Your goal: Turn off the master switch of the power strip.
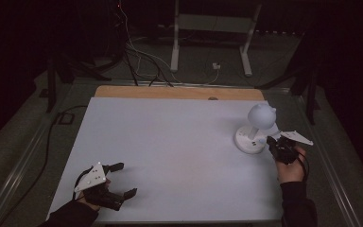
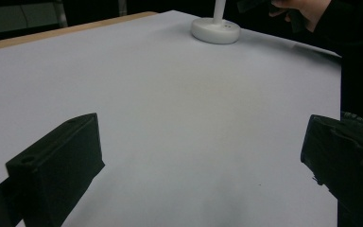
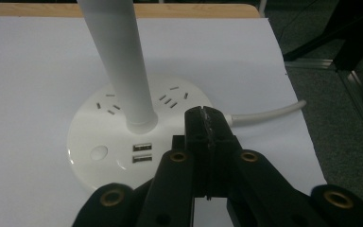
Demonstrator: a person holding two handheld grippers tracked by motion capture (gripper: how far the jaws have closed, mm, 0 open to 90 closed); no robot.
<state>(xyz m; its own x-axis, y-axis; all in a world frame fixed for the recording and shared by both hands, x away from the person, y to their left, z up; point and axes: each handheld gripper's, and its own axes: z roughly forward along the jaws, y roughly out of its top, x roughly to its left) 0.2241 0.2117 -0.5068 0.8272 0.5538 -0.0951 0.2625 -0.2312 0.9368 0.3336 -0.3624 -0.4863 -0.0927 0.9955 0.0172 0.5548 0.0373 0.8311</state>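
Note:
A white desk lamp stands at the right of the white table top (image 1: 170,142), its round head (image 1: 261,116) above a disc base (image 1: 249,139). The base (image 3: 99,137) carries socket slots, two USB ports and a round button, and the stem (image 3: 123,66) rises from its middle. My right gripper (image 1: 270,142) sits at the base's near right edge. Its jaws (image 3: 207,116) are pressed together with nothing between them, tips over the base rim. My left gripper (image 1: 123,179) rests near the table's front left corner. Its two black fingers (image 2: 202,130) stand wide apart over bare table.
The lamp's white cable (image 3: 269,113) runs off the table's right edge. A wooden strip (image 1: 179,92) borders the far side of the table. Beyond it are a white stand (image 1: 212,28) and loose cables (image 1: 142,56) on the floor.

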